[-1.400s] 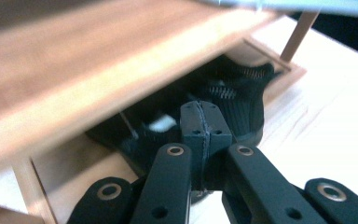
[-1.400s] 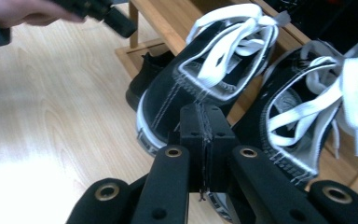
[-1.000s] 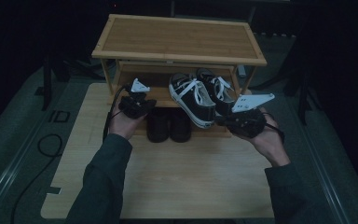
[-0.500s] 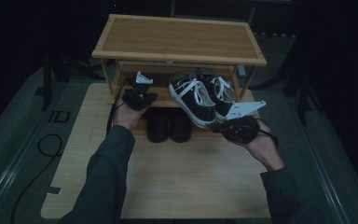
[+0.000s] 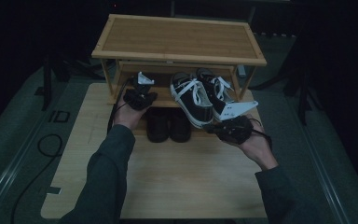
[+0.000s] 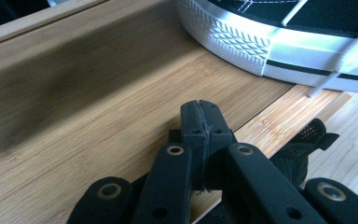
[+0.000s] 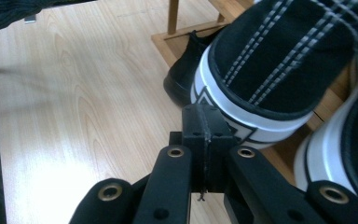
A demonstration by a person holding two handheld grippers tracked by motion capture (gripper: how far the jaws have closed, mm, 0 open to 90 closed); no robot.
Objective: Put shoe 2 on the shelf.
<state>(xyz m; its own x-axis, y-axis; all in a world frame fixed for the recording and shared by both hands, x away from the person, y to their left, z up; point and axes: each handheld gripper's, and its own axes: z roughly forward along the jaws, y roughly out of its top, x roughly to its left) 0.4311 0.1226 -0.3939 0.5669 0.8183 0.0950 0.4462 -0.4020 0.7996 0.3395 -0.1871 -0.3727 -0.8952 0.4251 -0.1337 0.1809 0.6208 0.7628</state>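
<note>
Both closed with jaws pressed together and empty: left claw (image 6: 200,122) over the lower shelf (image 6: 98,140) beside the sneaker pair (image 5: 204,94), right claw (image 7: 202,128) just at the heel of the nearer sneaker (image 7: 279,60), above the wooden surface (image 5: 186,172).

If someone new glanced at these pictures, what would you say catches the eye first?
The pair of black-and-white laced sneakers stands out, sitting on the lower shelf of the bamboo shoe rack with heels jutting over its front edge. Beneath them, a pair of plain black shoes rests on the wooden table. The left tool and right tool, both shut, flank the sneakers.
</note>
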